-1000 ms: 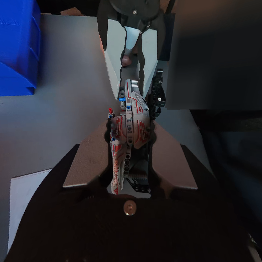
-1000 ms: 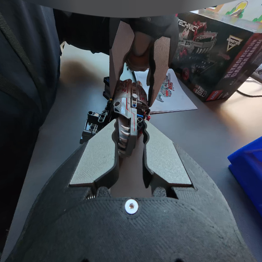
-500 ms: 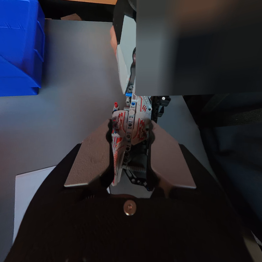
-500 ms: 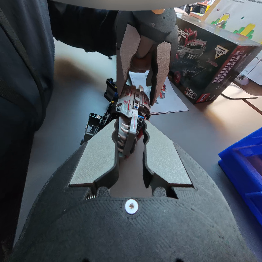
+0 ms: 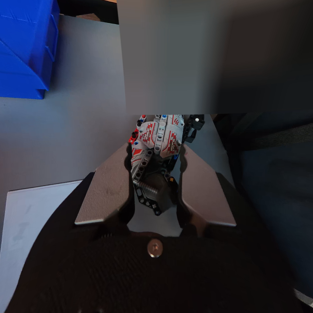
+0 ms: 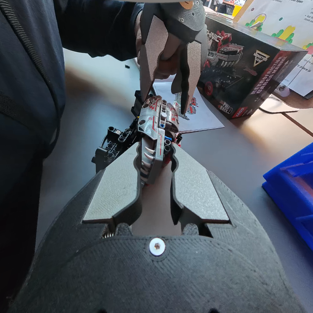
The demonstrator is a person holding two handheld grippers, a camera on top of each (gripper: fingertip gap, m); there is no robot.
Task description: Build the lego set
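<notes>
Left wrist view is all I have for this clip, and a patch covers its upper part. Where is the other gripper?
Observer: The right gripper faces it, fingers on either side of the toothed end of the lego model.
Operator: Anything beyond the left gripper?
Observer: An instruction booklet lies flat on the table there.
Operator: And past that?
Observer: The lego box stands just behind the booklet.
</notes>
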